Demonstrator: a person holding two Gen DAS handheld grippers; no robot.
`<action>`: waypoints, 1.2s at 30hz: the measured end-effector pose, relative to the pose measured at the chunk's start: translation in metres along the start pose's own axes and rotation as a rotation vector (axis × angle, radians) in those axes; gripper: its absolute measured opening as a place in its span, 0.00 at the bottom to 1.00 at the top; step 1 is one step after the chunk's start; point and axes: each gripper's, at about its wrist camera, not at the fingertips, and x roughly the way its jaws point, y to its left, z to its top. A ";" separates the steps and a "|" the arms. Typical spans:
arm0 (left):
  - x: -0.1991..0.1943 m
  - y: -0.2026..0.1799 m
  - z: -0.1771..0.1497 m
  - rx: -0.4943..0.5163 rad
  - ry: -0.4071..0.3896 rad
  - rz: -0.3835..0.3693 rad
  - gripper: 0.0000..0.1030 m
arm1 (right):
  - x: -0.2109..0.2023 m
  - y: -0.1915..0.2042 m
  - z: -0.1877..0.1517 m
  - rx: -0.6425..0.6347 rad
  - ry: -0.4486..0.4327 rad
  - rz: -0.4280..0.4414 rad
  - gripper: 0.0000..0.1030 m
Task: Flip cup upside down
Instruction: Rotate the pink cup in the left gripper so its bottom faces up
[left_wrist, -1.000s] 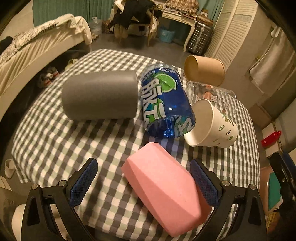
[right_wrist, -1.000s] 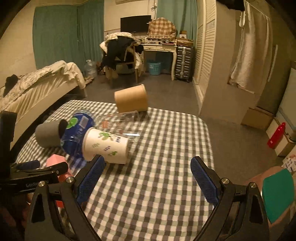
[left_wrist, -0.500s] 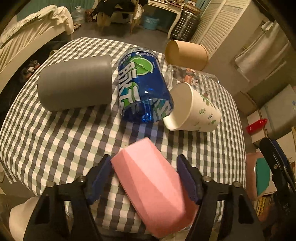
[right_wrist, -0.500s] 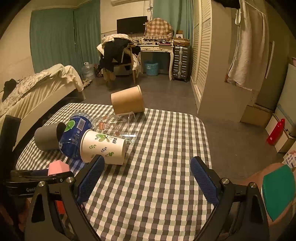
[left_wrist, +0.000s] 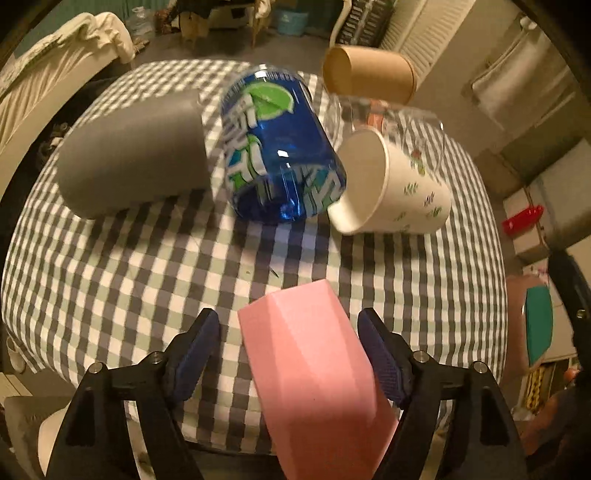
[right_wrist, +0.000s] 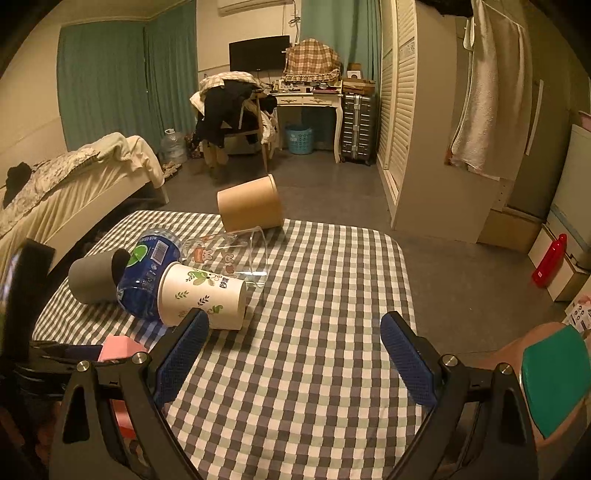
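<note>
Left gripper (left_wrist: 288, 354) straddles the faceted pink plastic cup (left_wrist: 314, 376); right idle.
Left wrist: cup between the pads, right pad touching, left pad just clear, long axis running forward. Right wrist: right gripper (right_wrist: 293, 356) spread wide, empty, above the checked tablecloth (right_wrist: 314, 369); cup low-left.

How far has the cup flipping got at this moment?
Done: nothing looks flipped; the grey cup, blue cup, white paper cup, clear cup and brown cup all lie on their sides. In hand: the left gripper brackets the pink cup, a gap showing at one pad. The right gripper is open, empty. Left: gripping, upending every cup.
</note>
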 end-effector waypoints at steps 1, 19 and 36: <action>0.003 -0.001 0.000 0.002 0.016 0.000 0.78 | -0.001 0.000 0.000 0.000 -0.002 0.003 0.92; -0.037 -0.072 -0.012 0.178 -0.329 0.094 0.58 | -0.013 -0.016 -0.001 0.039 -0.030 -0.008 0.92; -0.031 -0.068 -0.045 0.246 -0.495 0.115 0.57 | -0.004 -0.013 -0.002 0.029 -0.010 -0.030 0.92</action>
